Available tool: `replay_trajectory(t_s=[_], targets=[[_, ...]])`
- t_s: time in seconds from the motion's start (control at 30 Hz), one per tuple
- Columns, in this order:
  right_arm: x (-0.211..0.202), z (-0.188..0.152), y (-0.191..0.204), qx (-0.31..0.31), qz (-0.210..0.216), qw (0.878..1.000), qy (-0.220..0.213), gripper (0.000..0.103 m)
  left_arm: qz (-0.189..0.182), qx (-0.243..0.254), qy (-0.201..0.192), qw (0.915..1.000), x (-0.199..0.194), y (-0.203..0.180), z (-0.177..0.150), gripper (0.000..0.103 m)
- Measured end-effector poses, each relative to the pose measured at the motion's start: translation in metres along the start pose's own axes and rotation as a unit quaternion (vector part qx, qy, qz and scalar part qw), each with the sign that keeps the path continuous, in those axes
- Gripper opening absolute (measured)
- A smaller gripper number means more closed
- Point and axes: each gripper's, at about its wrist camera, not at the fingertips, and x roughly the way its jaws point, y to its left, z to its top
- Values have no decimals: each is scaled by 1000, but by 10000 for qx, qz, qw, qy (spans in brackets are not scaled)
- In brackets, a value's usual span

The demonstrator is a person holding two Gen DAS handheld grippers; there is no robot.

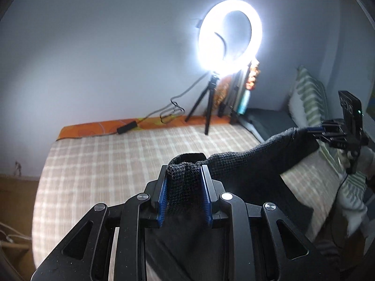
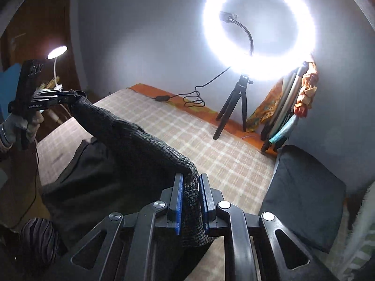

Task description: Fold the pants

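Dark knitted pants [image 1: 246,164] hang stretched between my two grippers above a bed with a checked sheet [image 1: 117,159]. My left gripper [image 1: 185,171] is shut on one end of the pants' edge; the cloth bunches between its blue pads. My right gripper [image 2: 190,180] is shut on the other end of the same edge. Each gripper shows in the other's view: the right one [image 1: 316,131] at the far right, the left one [image 2: 70,96] at the far left. The rest of the pants [image 2: 89,182] droops down onto the bed.
A lit ring light on a black tripod [image 2: 234,107] stands at the bed's far edge, its cable and controller [image 2: 161,98] lying on an orange cloth. A dark cushion [image 2: 307,194] lies at the right. A striped pillow [image 1: 309,98] leans by the wall. A small desk lamp [image 2: 57,51] glows at the left.
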Motion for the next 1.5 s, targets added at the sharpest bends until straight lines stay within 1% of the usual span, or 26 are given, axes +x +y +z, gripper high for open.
replay_trajectory(t_s=[0.07, 0.2, 0.3, 0.43, 0.5, 0.53, 0.63, 0.7, 0.83, 1.0, 1.17, 1.27, 1.33, 1.37, 1.4, 1.43, 1.5], targets=[[-11, -15, 8, -60, 8, 10000, -22, 11, -35, -1, -17, 10000, -18, -7, -17, 23], [-25, -42, 28, -148, 56, 9999, -40, 10, 0, 8, 35, 10000, -36, -20, -48, 23], [-28, -69, 48, -375, 76, 9992, 62, 10, 27, 44, 105, 9999, -45, -32, -74, 23], [-26, -100, 63, -529, 80, 9984, 195, 10, 25, 69, 264, 9996, -47, -44, -111, 22], [-24, -116, 68, -561, 96, 9980, 277, 10, -6, -39, 385, 9993, -43, -45, -129, 22], [-22, -122, 69, -555, 99, 9979, 310, 10, -36, -170, 438, 9989, -41, -42, -137, 22], [-18, -140, 70, -467, 162, 9980, 400, 10, -95, -448, 445, 9980, -39, -37, -153, 22], [-17, -150, 74, -481, 196, 9977, 445, 10, -120, -508, 422, 9977, -42, -39, -160, 22], [-14, -162, 82, -549, 252, 9969, 509, 10, -74, -463, 497, 9977, -44, -45, -173, 21], [-6, -173, 83, -515, 392, 9958, 644, 10, -20, -341, 597, 9976, -48, -50, -192, 21], [8, -184, 88, -661, 437, 9932, 854, 10, -53, -412, 797, 9960, -39, -47, -207, 21], [16, -187, 87, -659, 495, 9921, 946, 10, -94, -400, 819, 9958, -38, -46, -211, 21], [16, -187, 86, -620, 534, 9921, 956, 11, -125, -384, 861, 9955, -39, -45, -214, 23], [15, -187, 84, -572, 555, 9923, 952, 11, -109, -385, 914, 9950, -41, -45, -214, 29], [14, -186, 83, -537, 610, 9919, 978, 13, -101, -389, 1017, 9940, -42, -44, -215, 31], [13, -185, 81, -511, 667, 9914, 998, 16, -72, -371, 1128, 9929, -44, -44, -216, 33], [7, -183, 77, -481, 766, 9905, 1035, 27, 72, -321, 1265, 9914, -51, -43, -218, 33]])
